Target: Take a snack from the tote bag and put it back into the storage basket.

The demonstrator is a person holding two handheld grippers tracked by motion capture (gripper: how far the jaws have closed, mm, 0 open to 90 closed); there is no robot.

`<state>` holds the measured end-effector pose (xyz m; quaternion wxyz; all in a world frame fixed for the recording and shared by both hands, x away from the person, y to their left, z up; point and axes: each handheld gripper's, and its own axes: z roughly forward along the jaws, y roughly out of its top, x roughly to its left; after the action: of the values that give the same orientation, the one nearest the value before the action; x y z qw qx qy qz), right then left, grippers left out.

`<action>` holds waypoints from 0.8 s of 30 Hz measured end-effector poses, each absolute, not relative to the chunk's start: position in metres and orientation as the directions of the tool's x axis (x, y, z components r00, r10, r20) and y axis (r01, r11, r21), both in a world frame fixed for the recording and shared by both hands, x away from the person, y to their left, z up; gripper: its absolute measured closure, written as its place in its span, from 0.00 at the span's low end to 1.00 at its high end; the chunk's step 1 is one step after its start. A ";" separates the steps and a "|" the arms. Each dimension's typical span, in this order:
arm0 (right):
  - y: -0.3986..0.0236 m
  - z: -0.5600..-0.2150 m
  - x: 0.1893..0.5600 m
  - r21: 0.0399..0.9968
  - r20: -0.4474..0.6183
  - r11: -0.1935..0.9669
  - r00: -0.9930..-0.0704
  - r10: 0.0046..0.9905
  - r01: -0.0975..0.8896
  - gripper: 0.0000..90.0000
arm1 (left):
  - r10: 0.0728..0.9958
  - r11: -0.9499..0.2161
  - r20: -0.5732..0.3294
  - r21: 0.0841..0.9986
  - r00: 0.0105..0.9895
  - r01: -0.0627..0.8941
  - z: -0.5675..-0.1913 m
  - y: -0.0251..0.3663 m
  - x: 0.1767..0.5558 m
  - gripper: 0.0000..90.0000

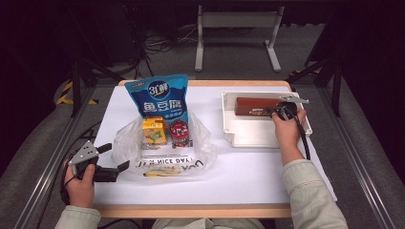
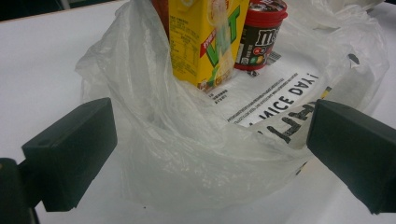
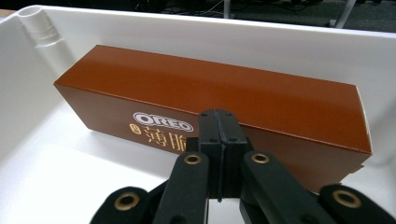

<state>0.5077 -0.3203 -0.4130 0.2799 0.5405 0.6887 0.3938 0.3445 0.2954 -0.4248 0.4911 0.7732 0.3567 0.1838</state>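
Note:
A brown Oreo box (image 1: 255,106) (image 3: 261,100) lies along the far side of a white tray (image 1: 248,136) (image 3: 70,177). My right gripper (image 1: 281,111) (image 3: 218,117) is inside the tray, just in front of the box's long side, its jaws pressed together with nothing between them. A clear plastic bag (image 1: 165,150) (image 2: 187,158) lies open on the table, holding a yellow drink carton (image 1: 154,130) (image 2: 205,42) and a red M&M's tub (image 1: 179,132) (image 2: 259,32). My left gripper (image 1: 114,156) (image 2: 210,154) stands open at the bag's near left rim, the film loose between its jaws.
A tall blue snack pouch (image 1: 162,98) stands upright right behind the plastic bag. The white table top (image 1: 248,176) has free room in front of the tray. Dark floor and a metal stand (image 1: 236,28) lie beyond the far edge.

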 end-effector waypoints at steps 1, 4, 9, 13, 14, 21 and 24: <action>-0.320 -0.413 0.507 0.844 0.039 0.106 -0.259 0.965 0.525 1.00 | 0.730 -0.262 -0.067 0.892 0.680 0.369 -0.425 0.295 0.345 0.02; -0.320 -0.412 0.505 0.847 0.038 0.110 -0.266 0.963 0.521 1.00 | 0.730 -0.262 -0.067 0.892 0.681 0.368 -0.425 0.294 0.346 0.02; -0.318 -0.404 0.500 0.858 0.038 0.113 -0.282 0.959 0.501 0.99 | 0.727 -0.264 -0.068 0.891 0.684 0.369 -0.424 0.294 0.346 0.02; -0.314 -0.393 0.495 0.870 0.029 0.127 -0.306 0.951 0.476 0.93 | 0.728 -0.265 -0.066 0.891 0.683 0.368 -0.424 0.294 0.347 0.02; -0.313 -0.389 0.492 0.876 0.028 0.129 -0.315 0.949 0.464 0.91 | 0.727 -0.264 -0.065 0.892 0.684 0.366 -0.424 0.294 0.347 0.02; -0.304 -0.362 0.477 0.900 0.012 0.150 -0.367 0.930 0.409 0.75 | 0.727 -0.266 -0.066 0.890 0.683 0.369 -0.424 0.294 0.347 0.02; -0.299 -0.350 0.472 0.910 0.007 0.157 -0.392 0.920 0.385 0.68 | 0.726 -0.265 -0.066 0.892 0.684 0.368 -0.424 0.294 0.347 0.02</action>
<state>0.4718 -0.2990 -0.3497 0.2955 0.4655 0.7008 0.4526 0.3468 0.2939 -0.4237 0.4928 0.7741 0.3532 0.1819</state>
